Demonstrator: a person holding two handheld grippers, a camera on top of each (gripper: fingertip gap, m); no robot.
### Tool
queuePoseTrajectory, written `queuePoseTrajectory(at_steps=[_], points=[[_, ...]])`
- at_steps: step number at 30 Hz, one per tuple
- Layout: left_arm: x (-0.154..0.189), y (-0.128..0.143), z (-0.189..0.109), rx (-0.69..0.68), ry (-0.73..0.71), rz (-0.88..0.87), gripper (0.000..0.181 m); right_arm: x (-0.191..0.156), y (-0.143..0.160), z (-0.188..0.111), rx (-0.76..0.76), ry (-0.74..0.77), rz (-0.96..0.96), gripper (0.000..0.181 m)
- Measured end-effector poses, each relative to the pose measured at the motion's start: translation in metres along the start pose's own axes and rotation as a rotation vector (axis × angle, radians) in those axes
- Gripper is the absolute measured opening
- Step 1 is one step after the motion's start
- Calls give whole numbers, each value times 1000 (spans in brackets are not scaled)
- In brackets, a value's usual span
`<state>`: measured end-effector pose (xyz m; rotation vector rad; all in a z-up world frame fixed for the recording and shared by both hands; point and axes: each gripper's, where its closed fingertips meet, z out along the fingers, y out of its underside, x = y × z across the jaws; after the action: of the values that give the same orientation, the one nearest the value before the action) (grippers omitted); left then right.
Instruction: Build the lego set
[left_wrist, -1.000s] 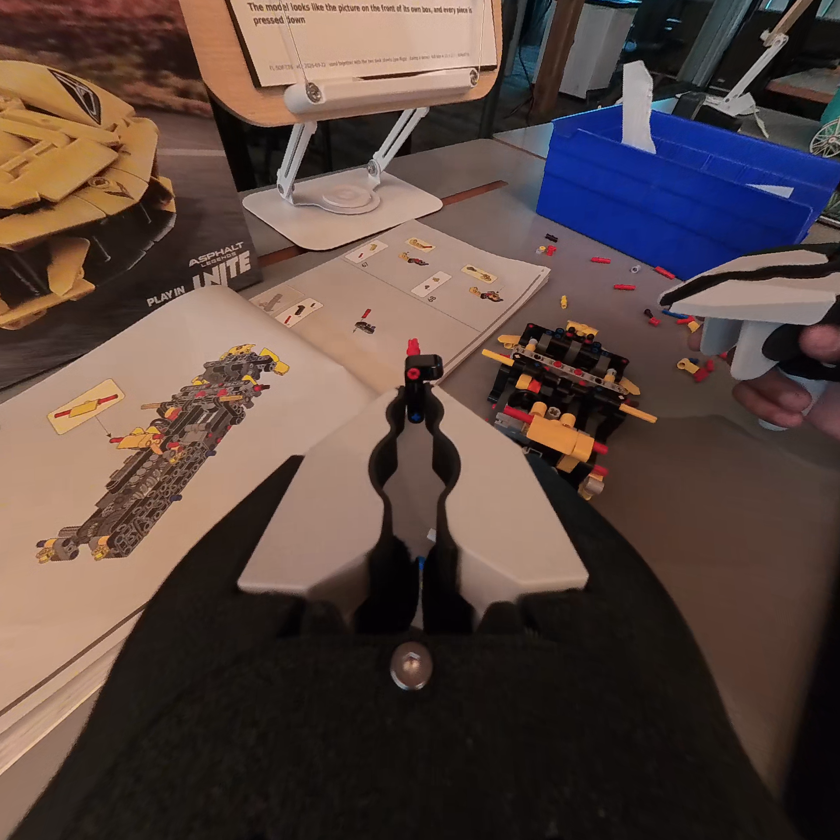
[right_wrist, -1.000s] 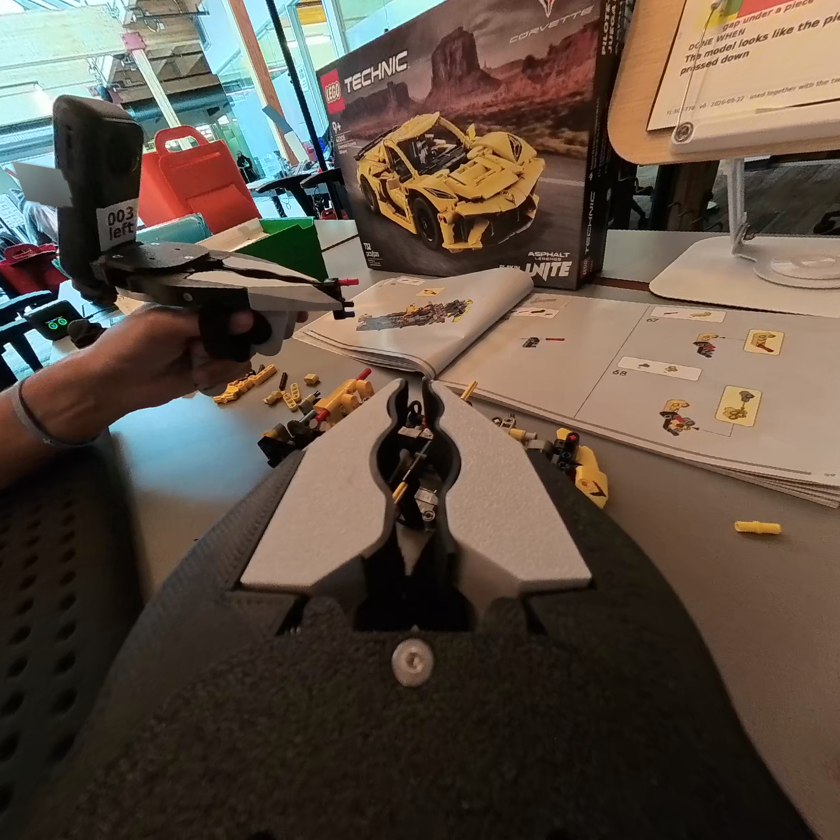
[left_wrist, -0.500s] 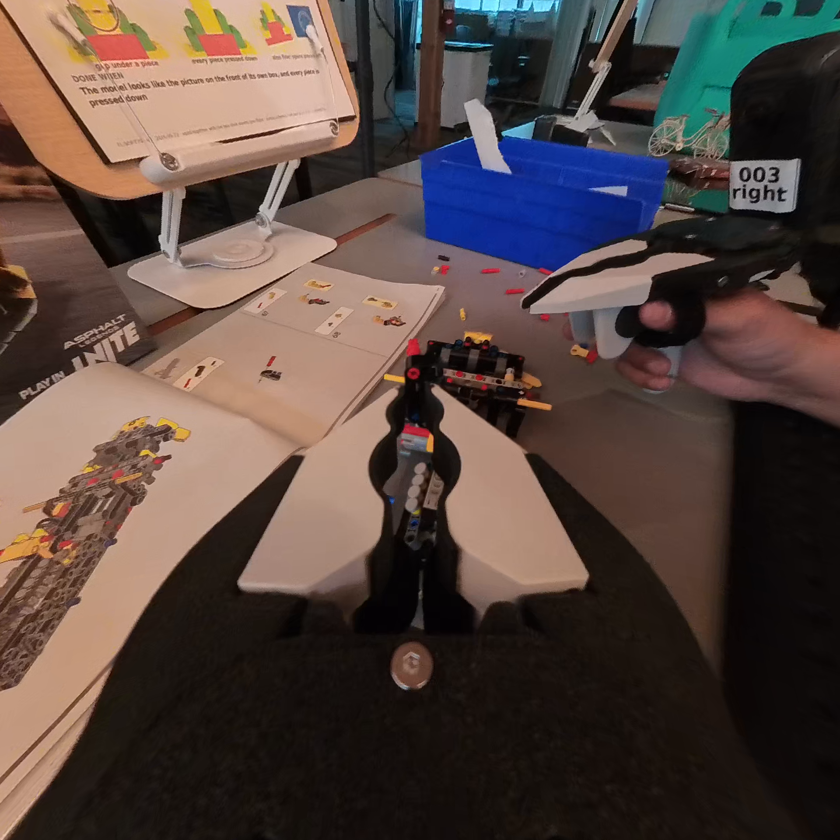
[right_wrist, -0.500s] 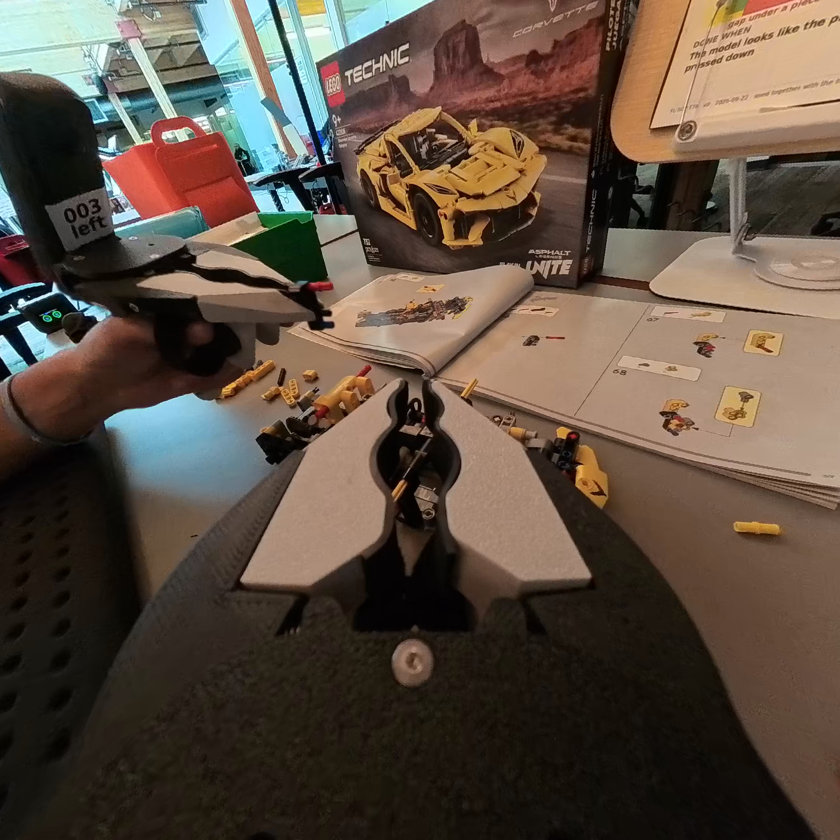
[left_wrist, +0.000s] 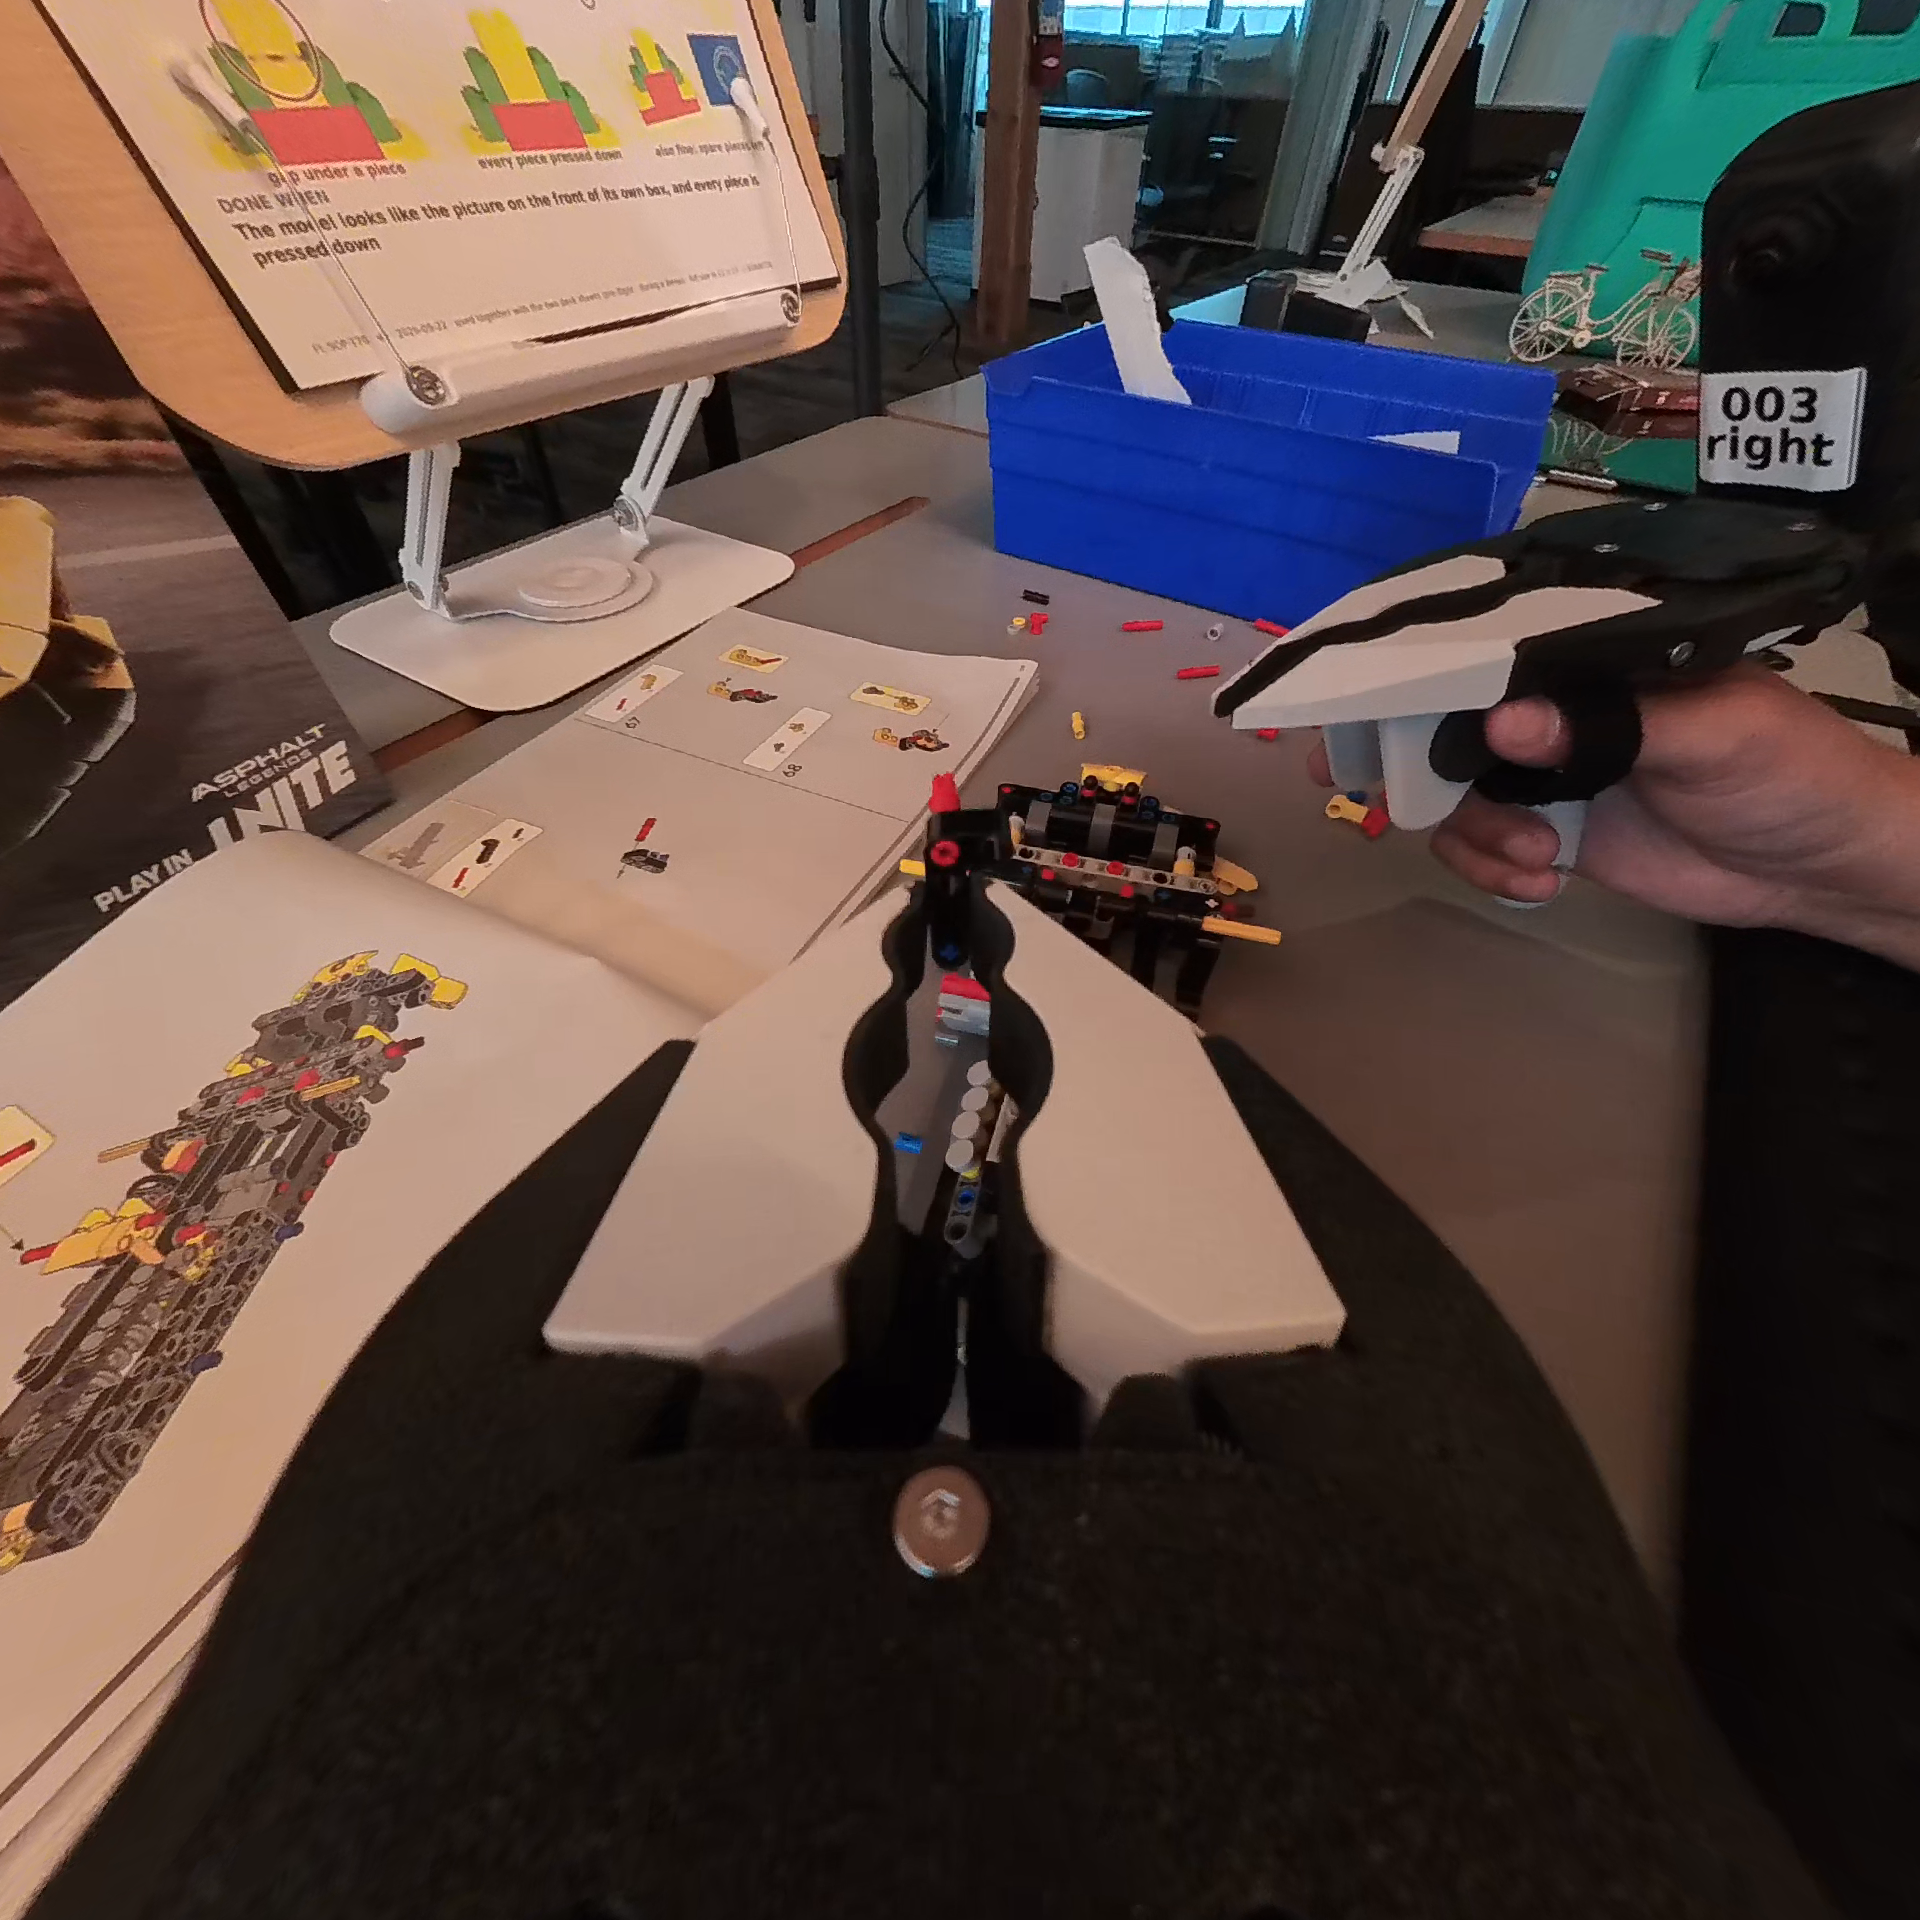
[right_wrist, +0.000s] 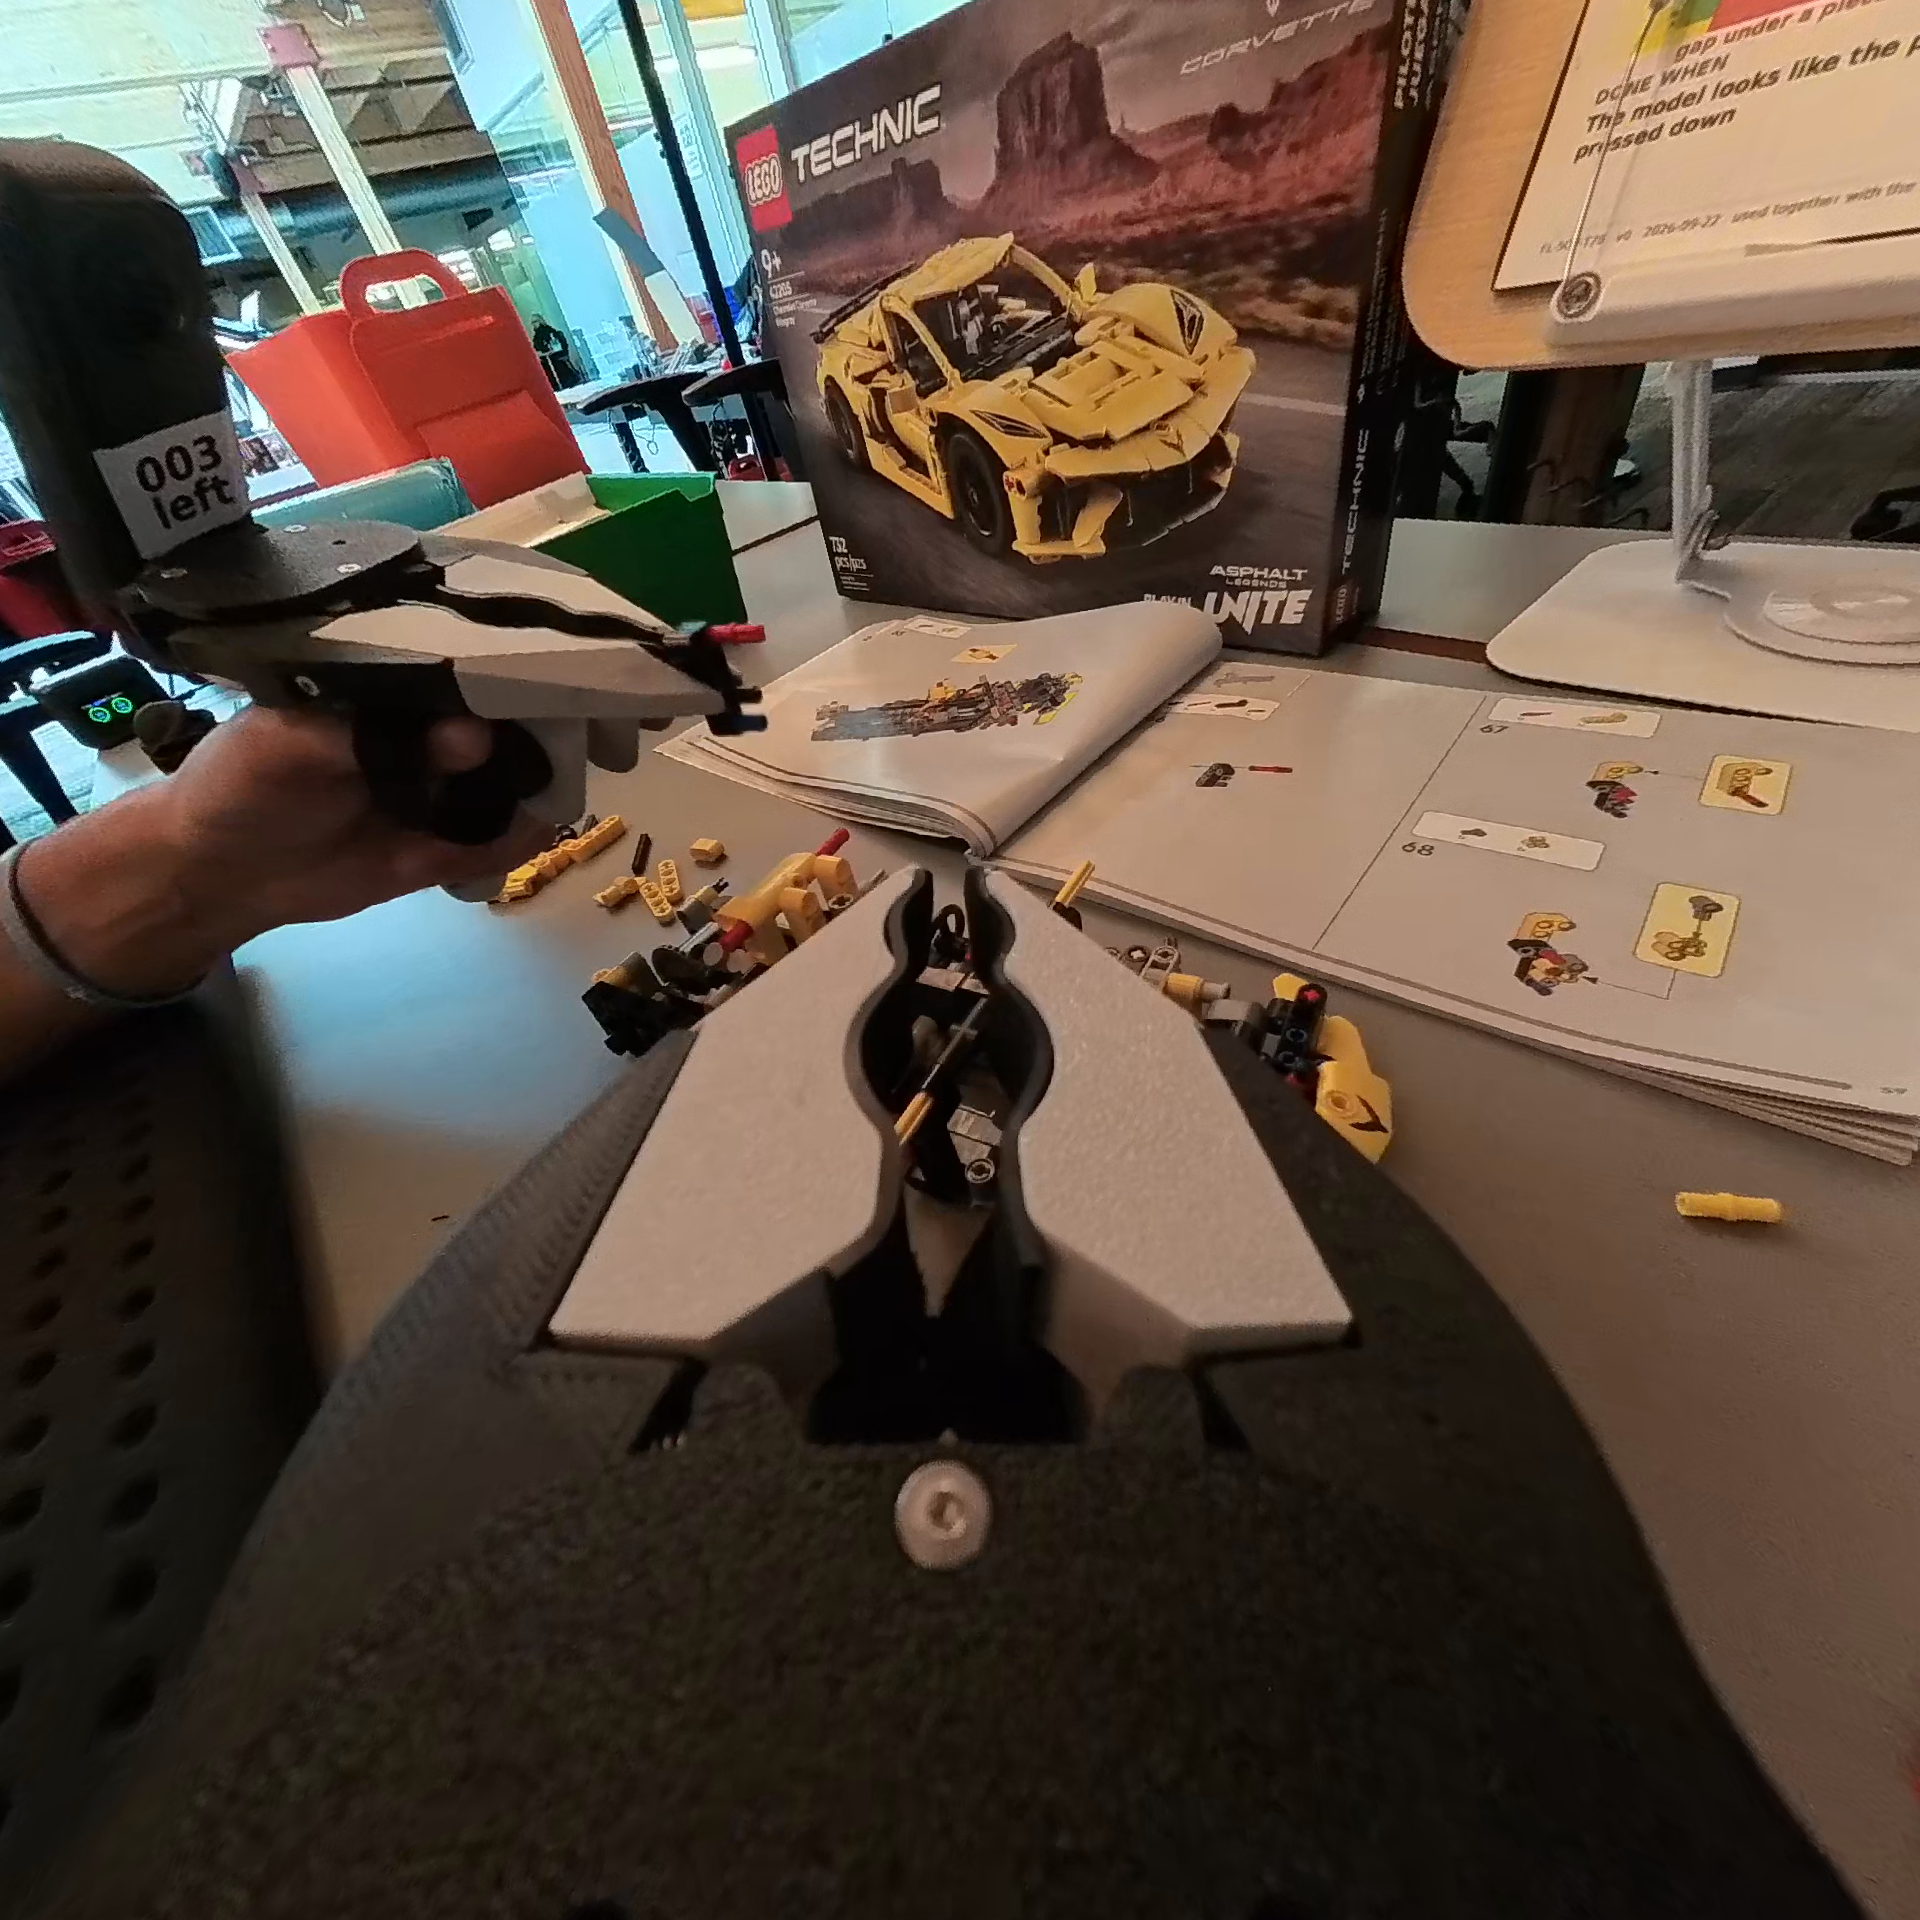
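Note:
My left gripper (left_wrist: 951, 906) is shut on a small black piece with a red pin (left_wrist: 948, 850) and holds it above the table, just left of the partly built black and yellow model (left_wrist: 1112, 847). It also shows in the right wrist view (right_wrist: 717, 681), piece at its tip. My right gripper (right_wrist: 945, 883) is shut with nothing in it and hovers over the model (right_wrist: 758, 920), which spreads out beneath it. In the left wrist view the right gripper (left_wrist: 1231, 704) sits to the right of the model and above it.
The open instruction booklet (left_wrist: 727, 790) lies left of the model, the set's box (right_wrist: 1070, 343) behind it. A blue bin (left_wrist: 1247, 488) and a white page stand (left_wrist: 561, 592) stand at the back. Loose red pins (left_wrist: 1143, 625) and yellow pieces (right_wrist: 623, 883) lie scattered. My right fingertips sit around 11 cm from my left ones.
My left gripper has turned to the right and come closer to the model, still holding the black piece. My right gripper has stayed over the model.

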<state>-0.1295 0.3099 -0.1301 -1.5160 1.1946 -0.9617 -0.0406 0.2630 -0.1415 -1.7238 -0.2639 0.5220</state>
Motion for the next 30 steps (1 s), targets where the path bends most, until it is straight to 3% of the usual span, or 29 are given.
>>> queuePoseTrajectory(at_steps=[30], points=[[1, 0, -1, 0, -1, 3, 7, -1, 2, 1, -8, -1, -9, 5]])
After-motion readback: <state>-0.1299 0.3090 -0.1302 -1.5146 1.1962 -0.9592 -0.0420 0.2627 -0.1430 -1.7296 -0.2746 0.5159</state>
